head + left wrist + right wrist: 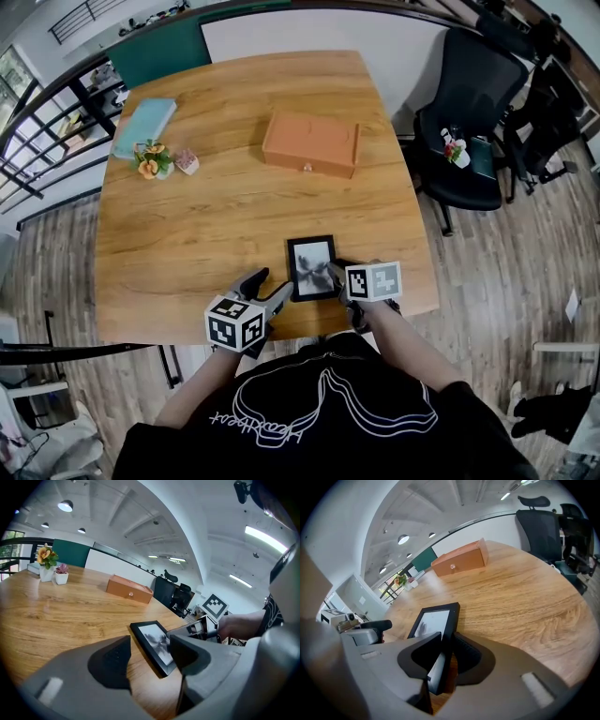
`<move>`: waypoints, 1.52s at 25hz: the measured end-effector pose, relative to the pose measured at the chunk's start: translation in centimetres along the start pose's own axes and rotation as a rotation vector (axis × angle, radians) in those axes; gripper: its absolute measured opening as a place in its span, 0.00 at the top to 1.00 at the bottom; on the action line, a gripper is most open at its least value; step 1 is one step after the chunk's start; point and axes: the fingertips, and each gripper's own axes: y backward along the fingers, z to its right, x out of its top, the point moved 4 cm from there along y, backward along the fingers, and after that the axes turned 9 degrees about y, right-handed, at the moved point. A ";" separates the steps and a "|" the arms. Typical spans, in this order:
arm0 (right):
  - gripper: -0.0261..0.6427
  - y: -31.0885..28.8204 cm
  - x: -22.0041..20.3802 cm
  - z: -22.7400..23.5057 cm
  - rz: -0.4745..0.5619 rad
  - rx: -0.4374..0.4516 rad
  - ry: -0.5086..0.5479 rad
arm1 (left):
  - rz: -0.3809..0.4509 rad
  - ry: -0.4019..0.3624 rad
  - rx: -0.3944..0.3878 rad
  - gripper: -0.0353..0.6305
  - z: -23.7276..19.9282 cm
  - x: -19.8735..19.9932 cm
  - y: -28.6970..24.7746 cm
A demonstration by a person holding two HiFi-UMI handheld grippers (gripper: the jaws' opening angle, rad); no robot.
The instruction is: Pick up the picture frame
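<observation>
A small black picture frame (312,267) with a grey print lies on the wooden table (206,225) close to its near edge. My right gripper (339,272) comes at it from the right. In the right gripper view the frame's (433,620) near right edge stands between the jaws, and both pads of the right gripper (446,641) press on it. My left gripper (267,289) rests at the frame's lower left corner with its jaws apart. In the left gripper view the frame (157,646) lies just beyond the left gripper (150,644), not between the pads.
An orange box (310,143) sits at the far middle of the table. A flower pot (153,161), a small pink plant (187,161) and a light blue book (143,127) stand at the far left. A black office chair (469,122) stands off the right edge.
</observation>
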 end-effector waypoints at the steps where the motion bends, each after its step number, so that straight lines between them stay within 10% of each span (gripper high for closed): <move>1: 0.80 0.0 0.0 0.1 0.005 0.011 -0.020 | -0.001 0.000 0.002 0.41 0.1 0.0 -0.1; 24: 0.81 -0.3 0.2 1.4 -0.066 0.257 -0.256 | -0.062 0.125 0.045 0.44 1.7 -0.9 -4.7; 38: 0.81 -0.6 0.4 1.5 -0.141 0.284 -0.169 | -0.139 0.213 0.042 0.55 1.6 -1.1 -6.5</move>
